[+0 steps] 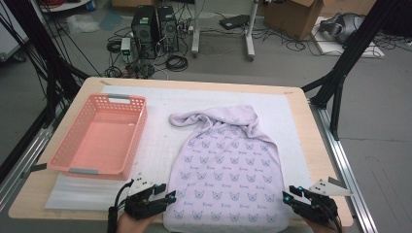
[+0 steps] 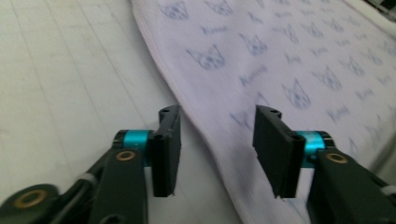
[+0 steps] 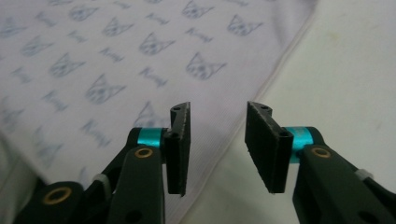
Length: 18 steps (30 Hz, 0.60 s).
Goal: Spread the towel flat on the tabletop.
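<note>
Cloth: A soft, pale purple cloth (image 1: 228, 170) with little butterfly prints lay flat on the white mat (image 1: 160, 141) of the table (image 1: 311, 145). It ran from the middle of the mat to the near edge, and its far end was bunched up in folds.

Basket: A pink basket (image 1: 99, 138) sat near the left edge of the table, apart from the cloth. Nothing was in it.

Left gripper: The left gripper (image 1: 167, 194) sat just beside the cloth's near left corner. In the left gripper view its jaws stood apart, with the cloth's left edge (image 2: 215, 140) running between them. The pads did not press on it, so it held nothing.

Right gripper: The right gripper (image 1: 290, 194) sat just beside the cloth's near right corner. Its jaws stood apart too, over the cloth's right edge (image 3: 247, 121), and it held nothing.

How the cloth would handle: It looked light, thin and floppy. It would sag and fold when lifted. It would not break.

Where to take hold: The two near corners looked best, one for each gripper. A pinch right at the edge could slip off, so a bite a little way in would be safer.
</note>
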Motion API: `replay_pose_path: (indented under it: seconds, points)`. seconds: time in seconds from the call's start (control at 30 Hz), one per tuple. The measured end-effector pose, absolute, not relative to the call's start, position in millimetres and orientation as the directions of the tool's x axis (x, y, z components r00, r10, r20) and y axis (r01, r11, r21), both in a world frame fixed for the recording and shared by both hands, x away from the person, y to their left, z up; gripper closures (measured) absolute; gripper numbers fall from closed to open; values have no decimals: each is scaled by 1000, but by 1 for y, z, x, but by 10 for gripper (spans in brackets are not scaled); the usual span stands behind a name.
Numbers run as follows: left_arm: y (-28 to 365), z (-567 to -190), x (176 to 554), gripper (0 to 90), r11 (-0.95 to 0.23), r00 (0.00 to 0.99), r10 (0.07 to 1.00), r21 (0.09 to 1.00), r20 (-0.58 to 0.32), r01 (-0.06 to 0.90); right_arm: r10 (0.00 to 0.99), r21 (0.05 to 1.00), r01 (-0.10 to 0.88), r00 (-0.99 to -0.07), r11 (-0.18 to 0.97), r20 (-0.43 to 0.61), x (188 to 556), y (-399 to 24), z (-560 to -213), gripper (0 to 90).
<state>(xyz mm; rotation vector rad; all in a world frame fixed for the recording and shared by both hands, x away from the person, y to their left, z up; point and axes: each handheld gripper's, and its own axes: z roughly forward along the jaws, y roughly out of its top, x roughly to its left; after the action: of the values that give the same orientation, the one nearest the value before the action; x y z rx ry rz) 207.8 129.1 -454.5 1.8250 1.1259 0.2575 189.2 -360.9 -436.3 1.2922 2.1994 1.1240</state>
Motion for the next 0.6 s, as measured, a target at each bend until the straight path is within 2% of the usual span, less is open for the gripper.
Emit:
replay_pose_path:
  seconds: [0.13, 0.27, 0.3, 0.33, 0.37, 0.4, 0.43, 0.53, 0.6]
  points:
    - [125, -455, 231, 488, -137, 546, 793, 795, -270, 592, 881, 769, 581, -470, 265, 52, 206, -350, -440, 587]
    - [120, -454, 250, 476, -139, 550, 784, 783, -287, 607, 886, 747, 600, -463, 288, 29, 218, -340, -447, 604]
    - [118, -454, 253, 481, -146, 556, 779, 780, -288, 608, 890, 753, 595, -456, 280, 29, 219, -338, -449, 669]
    - [116, -454, 254, 481, -148, 561, 776, 781, -288, 606, 890, 753, 595, -456, 280, 29, 219, -338, -449, 669]
    - [113, -454, 254, 488, -156, 565, 777, 785, -277, 600, 888, 754, 596, -458, 277, 36, 219, -338, -449, 743]
    - [110, -454, 253, 518, -174, 565, 786, 788, -250, 591, 881, 754, 596, -470, 276, 49, 219, -338, -449, 822]
    - [110, -454, 252, 578, -188, 573, 784, 788, -238, 586, 876, 754, 595, -479, 280, 53, 219, -337, -449, 840]
    - [108, -454, 248, 857, -228, 596, 774, 786, -211, 575, 873, 752, 590, -485, 294, 40, 218, -337, -448, 852]
    - [110, -453, 244, 874, -235, 600, 773, 783, -209, 576, 872, 751, 596, -486, 285, 55, 216, -339, -448, 853]
